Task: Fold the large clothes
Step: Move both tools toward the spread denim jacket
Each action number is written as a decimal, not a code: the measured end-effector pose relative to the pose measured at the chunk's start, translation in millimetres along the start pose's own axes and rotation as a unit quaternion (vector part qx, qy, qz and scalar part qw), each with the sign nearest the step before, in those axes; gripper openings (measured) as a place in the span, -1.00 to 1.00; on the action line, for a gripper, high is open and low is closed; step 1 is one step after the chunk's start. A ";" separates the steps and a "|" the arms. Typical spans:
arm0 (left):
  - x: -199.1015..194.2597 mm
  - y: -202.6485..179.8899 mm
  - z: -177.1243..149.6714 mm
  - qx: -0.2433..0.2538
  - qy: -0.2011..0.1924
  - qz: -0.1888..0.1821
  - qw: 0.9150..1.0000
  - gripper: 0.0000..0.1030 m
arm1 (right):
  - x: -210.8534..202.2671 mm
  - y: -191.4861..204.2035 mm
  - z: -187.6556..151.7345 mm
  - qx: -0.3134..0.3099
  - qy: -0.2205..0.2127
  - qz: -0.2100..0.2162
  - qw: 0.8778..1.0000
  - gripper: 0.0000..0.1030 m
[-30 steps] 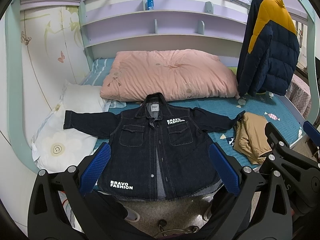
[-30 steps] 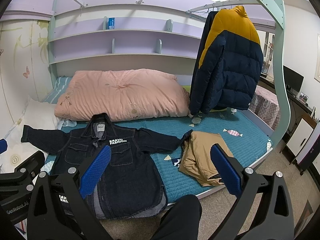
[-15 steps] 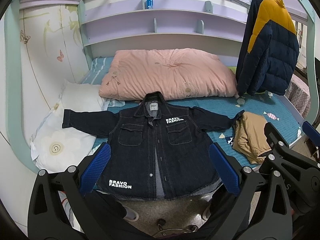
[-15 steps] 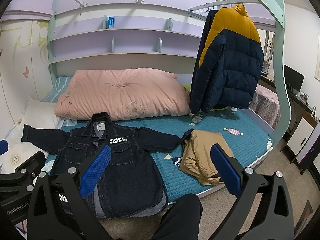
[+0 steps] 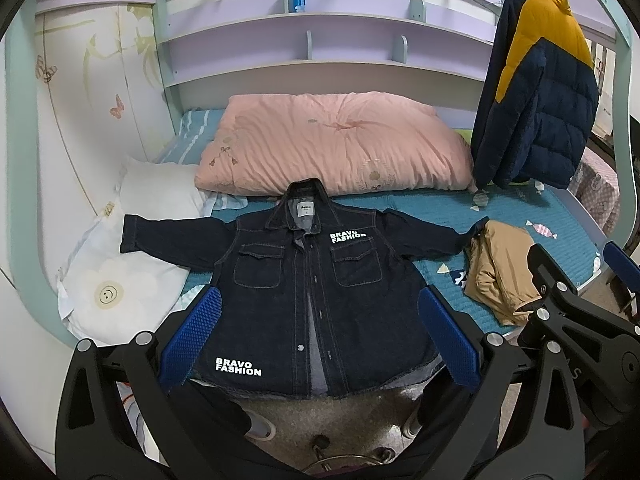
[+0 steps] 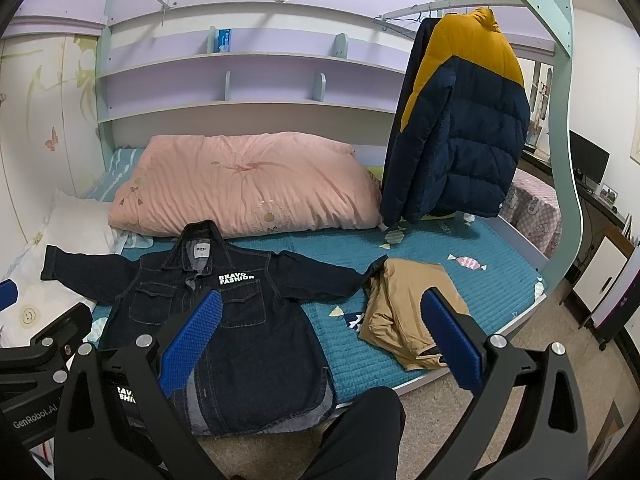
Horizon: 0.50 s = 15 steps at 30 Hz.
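Lilac wall shelves point(image 5: 320, 46) above teal-quilted bed point(image 6: 420, 280).

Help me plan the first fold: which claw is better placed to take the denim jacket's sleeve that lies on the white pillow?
Left, probably. The left claw hangs open over the denim jacket's hem, nearer that sleeve on the white pillow. The right claw sits further toward the tan garment.

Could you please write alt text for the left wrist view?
A dark denim jacket lies spread flat, sleeves out, on a teal bed, framed by the open left claw. Behind it sits a pink duvet.
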<state>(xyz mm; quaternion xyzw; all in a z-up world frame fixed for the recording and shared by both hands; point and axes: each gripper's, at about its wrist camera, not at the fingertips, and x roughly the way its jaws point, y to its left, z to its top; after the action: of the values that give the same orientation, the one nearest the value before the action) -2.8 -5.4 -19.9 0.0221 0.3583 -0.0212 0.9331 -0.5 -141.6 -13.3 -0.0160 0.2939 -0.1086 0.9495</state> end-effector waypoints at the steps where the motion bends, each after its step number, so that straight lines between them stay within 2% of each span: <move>1: 1.4 1.8 1.2 -0.001 0.002 -0.001 1.000 0.91 | 0.9 1.2 0.5 -0.001 0.001 0.000 1.000 0.86; 15: 31.5 20.3 11.1 0.000 0.036 -0.016 0.999 0.91 | 28.6 20.8 2.7 -0.014 0.026 -0.010 1.000 0.86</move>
<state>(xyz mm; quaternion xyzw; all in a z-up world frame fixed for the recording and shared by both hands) 29.1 13.5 -32.2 0.0169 0.3920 -0.0352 0.9191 28.1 -127.6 -28.9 -0.0292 0.3197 -0.1144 0.9401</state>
